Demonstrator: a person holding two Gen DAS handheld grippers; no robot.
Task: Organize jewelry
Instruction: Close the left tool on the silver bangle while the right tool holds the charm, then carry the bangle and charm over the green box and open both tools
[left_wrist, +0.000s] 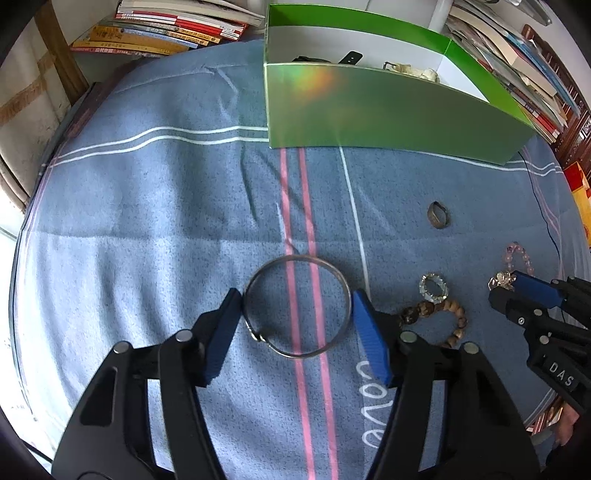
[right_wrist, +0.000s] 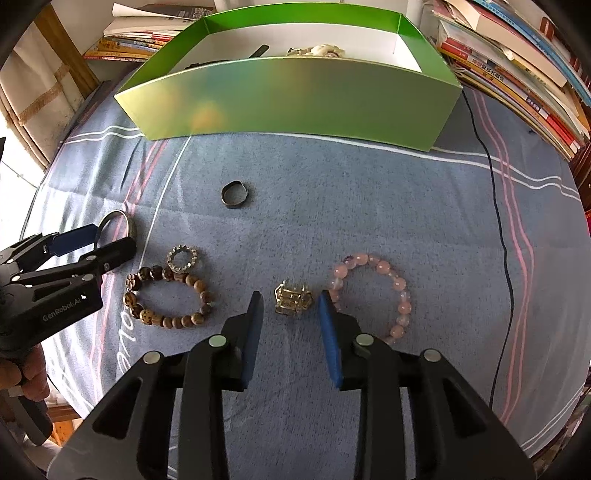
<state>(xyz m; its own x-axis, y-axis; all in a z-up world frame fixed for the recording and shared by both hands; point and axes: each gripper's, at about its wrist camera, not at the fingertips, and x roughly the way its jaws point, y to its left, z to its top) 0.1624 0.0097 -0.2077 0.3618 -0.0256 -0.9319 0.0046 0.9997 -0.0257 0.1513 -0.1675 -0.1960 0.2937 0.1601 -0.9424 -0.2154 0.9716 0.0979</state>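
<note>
A silver bangle (left_wrist: 295, 257) lies flat on the blue striped cloth (left_wrist: 166, 229). My left gripper (left_wrist: 297, 295) spans it, and a blue pad touches its rim on each side. In the right wrist view the same bangle (right_wrist: 131, 225) sits at the far left with the left gripper (right_wrist: 114, 240) around it. My right gripper (right_wrist: 290, 295) is open over a small gold ornate ring (right_wrist: 291, 301), with a gap on each side of it. A pink bead bracelet (right_wrist: 404, 306) lies just right of the right finger. The green box (right_wrist: 295, 99) stands open at the back.
A wooden bead bracelet (right_wrist: 199, 286), a small crystal ring (right_wrist: 181, 249) and a dark metal ring (right_wrist: 234, 204) lie on the cloth between the two grippers. The box holds some pieces. Stacks of books (right_wrist: 517, 74) ring the table. A black cable (right_wrist: 495, 221) runs down the right.
</note>
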